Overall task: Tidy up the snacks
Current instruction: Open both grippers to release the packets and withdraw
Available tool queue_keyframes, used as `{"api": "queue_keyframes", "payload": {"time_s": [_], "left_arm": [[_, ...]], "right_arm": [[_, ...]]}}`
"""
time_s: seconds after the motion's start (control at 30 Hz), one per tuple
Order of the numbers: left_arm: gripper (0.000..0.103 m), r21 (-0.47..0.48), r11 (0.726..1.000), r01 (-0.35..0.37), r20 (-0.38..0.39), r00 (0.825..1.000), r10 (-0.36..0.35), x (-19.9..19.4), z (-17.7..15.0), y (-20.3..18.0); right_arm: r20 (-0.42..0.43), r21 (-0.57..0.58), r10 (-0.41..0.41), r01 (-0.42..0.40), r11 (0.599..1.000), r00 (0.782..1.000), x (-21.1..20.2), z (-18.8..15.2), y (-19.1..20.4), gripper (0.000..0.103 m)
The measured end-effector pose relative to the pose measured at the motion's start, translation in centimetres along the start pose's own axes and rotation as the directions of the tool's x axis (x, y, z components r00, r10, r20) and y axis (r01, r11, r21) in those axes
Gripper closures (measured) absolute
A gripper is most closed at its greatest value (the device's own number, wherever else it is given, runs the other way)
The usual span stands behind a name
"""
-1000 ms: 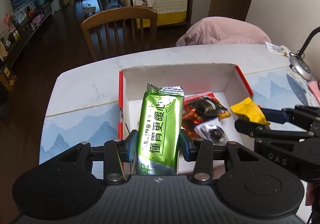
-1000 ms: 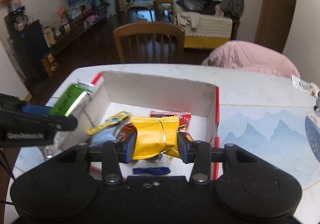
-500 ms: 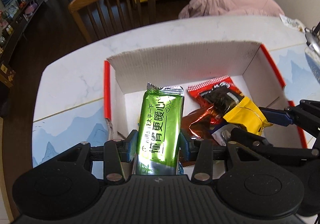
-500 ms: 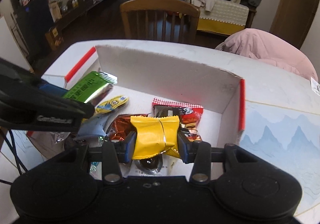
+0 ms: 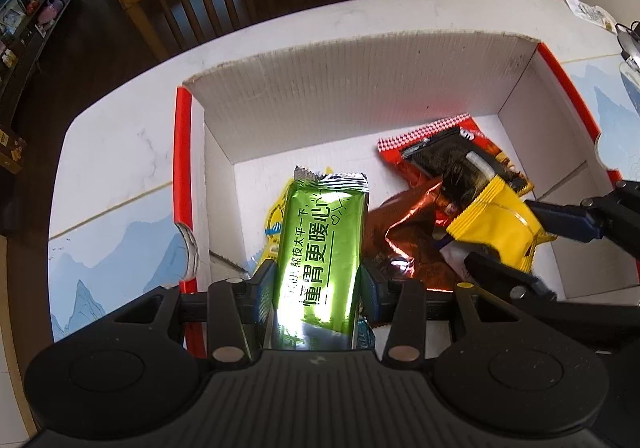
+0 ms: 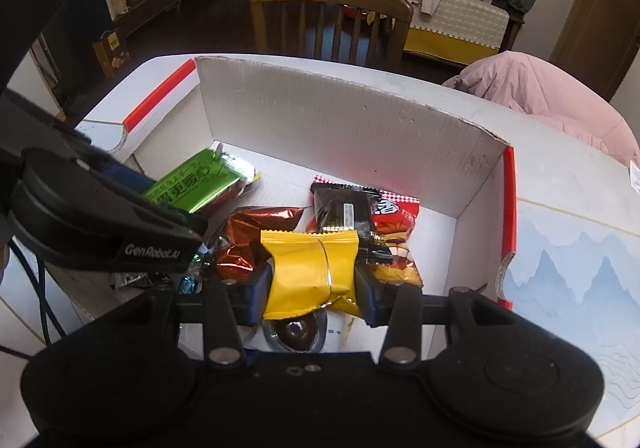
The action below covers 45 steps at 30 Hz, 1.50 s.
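**2 snacks held over the box**

The left gripper [image 5: 318,288] clamps the green snack bar [image 5: 320,248] lengthwise between its pads, above the cardboard box [image 5: 360,80]. The right gripper [image 6: 314,284] pinches the yellow packet [image 6: 310,272] over the box's other wrappers.

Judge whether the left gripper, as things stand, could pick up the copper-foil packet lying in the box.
Probably not yet: the left gripper is shut on the green snack bar, so its jaws are full, though the copper-foil packet lies uncovered just beside it in the cardboard box.
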<state>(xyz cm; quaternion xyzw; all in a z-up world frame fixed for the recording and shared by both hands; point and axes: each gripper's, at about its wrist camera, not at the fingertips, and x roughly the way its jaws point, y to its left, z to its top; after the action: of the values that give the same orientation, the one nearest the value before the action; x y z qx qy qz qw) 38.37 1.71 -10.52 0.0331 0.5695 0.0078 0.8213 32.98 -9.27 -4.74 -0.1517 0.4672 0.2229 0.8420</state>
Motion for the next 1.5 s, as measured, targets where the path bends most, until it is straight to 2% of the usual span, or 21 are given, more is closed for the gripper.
{"api": "queue_keyframes", "payload": {"time_s": [0.17,0.3,0.47,0.57,0.63,0.7,0.73,0.87,1.13,1.2,1.4,1.5], "left_arm": [[0.06,-0.017,1.0,0.004,0.012,1.0,-0.003,-0.2,-0.4,0.4],[0.05,-0.031,0.999,0.019,0.034,0.999,-0.018,-1.0,-0.7,0.8],[0.049,-0.043,0.998,0.038,0.069,0.997,-0.035,-2.5,-1.4,0.9],[0.044,-0.049,0.997,0.057,0.095,0.994,-0.053,-3.7,-2.1,1.2],[0.042,-0.054,0.996,0.069,0.118,0.991,-0.062,-4.6,-2.6,1.3],[0.042,-0.055,0.995,0.079,0.134,0.988,-0.071,-5.5,-3.1,1.4],[0.042,-0.055,0.995,0.082,0.145,0.987,-0.073,-6.0,-3.4,1.4],[0.039,-0.054,0.993,0.105,0.194,0.977,-0.092,-8.0,-4.6,1.5],[0.031,-0.081,0.979,0.188,0.278,0.947,-0.159,-11.9,-7.4,1.9],[0.025,-0.09,0.973,0.212,0.297,0.938,-0.177,-12.8,-8.2,1.9],[0.016,-0.092,0.969,0.228,0.373,0.91,-0.179,-15.5,-10.7,1.6],[0.015,-0.093,0.97,0.224,0.408,0.897,-0.168,-16.8,-12.0,1.4]], "right_arm": [[-0.011,0.015,0.002,-0.002,1.0,1.0,-0.1,0.0,-0.1,0.059],[-0.006,0.011,-0.002,0.002,1.0,1.0,-0.5,0.1,0.1,0.058],[0.016,0.008,0.012,-0.012,1.0,1.0,-1.8,0.0,0.2,0.055],[0.036,0.007,0.015,-0.016,1.0,0.999,-3.0,-0.1,0.3,0.046],[0.059,0.004,0.012,-0.012,1.0,0.998,-3.9,-0.3,0.4,0.028],[0.083,-0.001,0.006,-0.006,1.0,0.997,-4.7,-0.4,0.6,0.021],[0.095,-0.005,0.006,-0.006,1.0,0.996,-5.2,-0.5,0.6,0.021],[0.116,-0.007,0.021,-0.02,1.0,0.993,-6.9,-0.8,0.9,0.018],[0.194,0.021,0.047,-0.052,0.998,0.98,-11.1,-2.2,1.0,0.005],[0.214,0.035,0.054,-0.063,0.997,0.975,-12.1,-2.8,0.9,0.002],[0.251,0.058,0.06,-0.077,0.995,0.966,-14.3,-4.3,0.8,0.0],[0.27,0.076,0.062,-0.085,0.993,0.961,-15.3,-5.1,0.9,0.0]]}}
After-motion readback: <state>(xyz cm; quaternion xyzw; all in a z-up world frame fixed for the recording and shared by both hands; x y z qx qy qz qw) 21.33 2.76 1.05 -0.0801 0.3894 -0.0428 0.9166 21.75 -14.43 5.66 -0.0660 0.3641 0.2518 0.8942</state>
